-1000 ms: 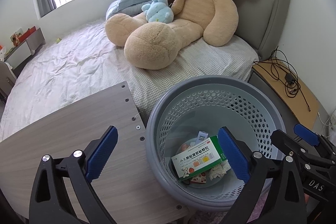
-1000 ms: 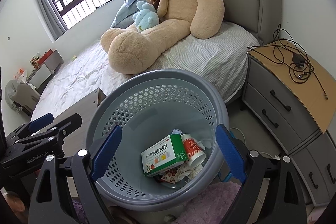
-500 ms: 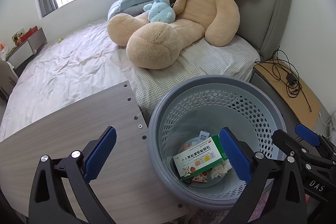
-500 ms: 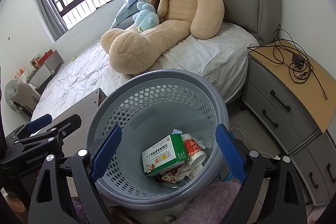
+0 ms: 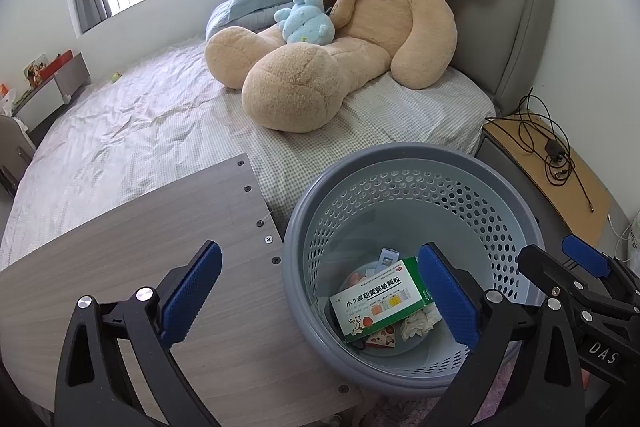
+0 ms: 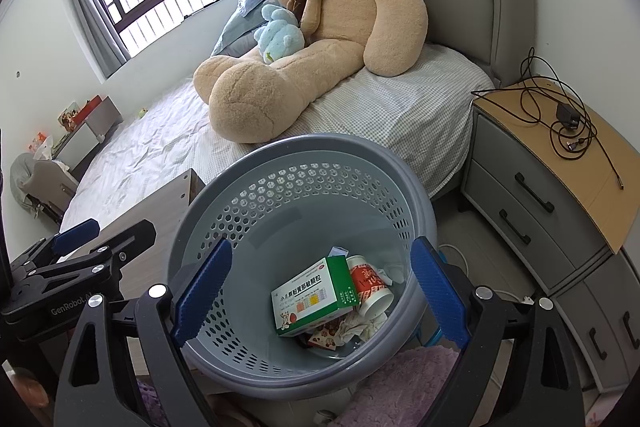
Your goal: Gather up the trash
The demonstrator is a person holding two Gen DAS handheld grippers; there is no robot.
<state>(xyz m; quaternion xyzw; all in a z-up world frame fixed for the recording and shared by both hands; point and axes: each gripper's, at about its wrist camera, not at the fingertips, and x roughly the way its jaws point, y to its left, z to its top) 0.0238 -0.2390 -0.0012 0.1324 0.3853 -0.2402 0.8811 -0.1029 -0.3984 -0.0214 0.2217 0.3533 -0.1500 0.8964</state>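
Note:
A grey perforated waste basket [image 5: 416, 163] [image 6: 304, 155] stands beside the bed. Inside lie a green-and-white medicine box [image 5: 378, 301] [image 6: 314, 297], a red-printed paper cup [image 6: 370, 287], crumpled tissue [image 5: 418, 321] and small wrappers. My left gripper [image 5: 320, 297] is open and holds nothing, one finger over the wooden board, the other over the basket. My right gripper [image 6: 320, 291] is open and holds nothing, its fingers straddling the basket from above. In the left wrist view the right gripper [image 5: 576, 283] shows at the right edge; in the right wrist view the left gripper [image 6: 86, 255] shows at the left.
A wooden board [image 5: 132, 251] lies left of the basket against the bed [image 5: 132, 123]. A large teddy bear [image 5: 360, 39] and a blue plush toy [image 5: 306, 17] sit by the headboard. A nightstand [image 6: 560, 155] with tangled cables stands to the right. A purple rug [image 6: 404, 383] lies under the basket.
The left wrist view has drifted slightly, so the basket and box sit a little further right. The right gripper and the trash in the basket have hardly moved.

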